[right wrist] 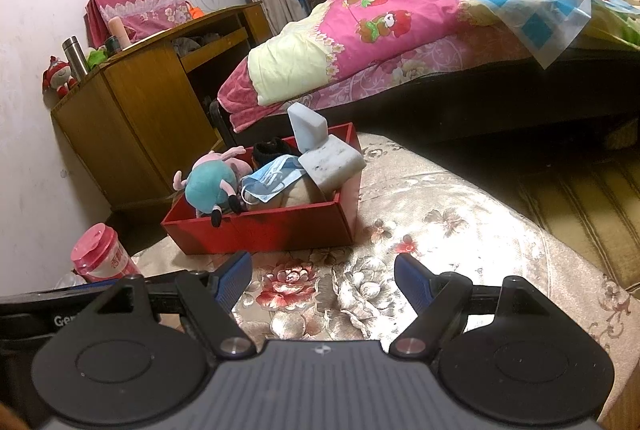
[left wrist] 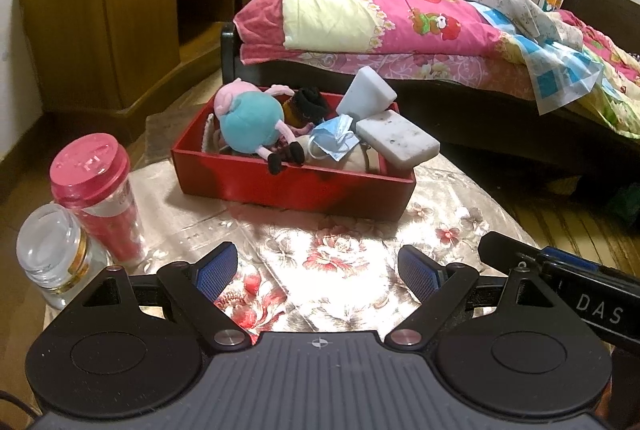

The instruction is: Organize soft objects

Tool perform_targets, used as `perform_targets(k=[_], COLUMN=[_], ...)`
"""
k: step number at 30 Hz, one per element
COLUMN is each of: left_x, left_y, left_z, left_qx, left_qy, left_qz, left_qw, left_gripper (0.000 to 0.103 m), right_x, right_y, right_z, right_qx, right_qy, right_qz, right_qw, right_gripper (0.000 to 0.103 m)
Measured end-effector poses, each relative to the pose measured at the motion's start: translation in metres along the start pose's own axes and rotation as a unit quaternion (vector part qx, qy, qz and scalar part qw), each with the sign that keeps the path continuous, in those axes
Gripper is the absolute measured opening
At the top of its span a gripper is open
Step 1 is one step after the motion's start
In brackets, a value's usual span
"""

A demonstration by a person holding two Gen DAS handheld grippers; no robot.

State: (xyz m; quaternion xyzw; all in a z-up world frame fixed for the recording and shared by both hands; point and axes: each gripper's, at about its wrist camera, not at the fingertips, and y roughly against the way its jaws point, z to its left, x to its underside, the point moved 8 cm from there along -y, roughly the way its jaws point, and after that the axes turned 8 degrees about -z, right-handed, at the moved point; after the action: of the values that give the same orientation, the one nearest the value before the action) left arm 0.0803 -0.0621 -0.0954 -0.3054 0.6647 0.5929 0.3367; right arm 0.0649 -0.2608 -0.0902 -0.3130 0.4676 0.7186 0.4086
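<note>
Both claws, the left gripper [left wrist: 318,272] and the right gripper [right wrist: 323,280], hang wide open and hold nothing. The soft toys sit piled in the red box [left wrist: 296,186] near the table's far edge. I'd push the tipping gray sponge [left wrist: 396,142] down gently so it won't fall out.

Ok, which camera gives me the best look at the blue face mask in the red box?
The left wrist view: the face mask sits larger and nearer centre, straps visible, against the red box. The right wrist view shows it smaller, from the side.
</note>
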Motion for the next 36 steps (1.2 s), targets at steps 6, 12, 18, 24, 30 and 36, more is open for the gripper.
perform_targets(k=[6,12,18,24,30,36], left_x=[-0.0003,-0.0007,-0.0005,-0.0012,-0.0016,-0.0015], left_y=[0.0007,0.0005,0.0008,0.0007,0.0011,0.0012], left_z=[-0.0003,0.0006,0.0007,0.0014,0.0013,0.0008], left_qx=[-0.001,-0.001,-0.002,-0.003,-0.004,-0.004], left_qy=[-0.003,-0.005,-0.006,-0.006,-0.006,-0.006], left_qz=[-0.001,-0.003,-0.004,-0.004,-0.003,-0.004], left_qw=[1.0,1.0,1.0,1.0,1.0,1.0], left_gripper=[0.085,0.085,0.085,0.085,0.085,0.085], right_x=[-0.0003,-0.0002,0.0003,0.0002,0.0001,0.0002], right_y=[0.0002,-0.0002,-0.0008,-0.0008,-0.0007,-0.0007], right_z=[0.0001,-0.0003,-0.0006,-0.0012,-0.0012,-0.0012], right_qx=[0.0,0.001,0.002,0.002,0.002,0.002], right_qy=[0.0,0.001,0.003,0.003,0.003,0.004], right_qz=[0.0,0.0,0.0,0.0,-0.001,-0.001], right_qw=[1.0,1.0,1.0,1.0,1.0,1.0], right_gripper=[0.051,0.051,0.051,0.051,0.051,0.051])
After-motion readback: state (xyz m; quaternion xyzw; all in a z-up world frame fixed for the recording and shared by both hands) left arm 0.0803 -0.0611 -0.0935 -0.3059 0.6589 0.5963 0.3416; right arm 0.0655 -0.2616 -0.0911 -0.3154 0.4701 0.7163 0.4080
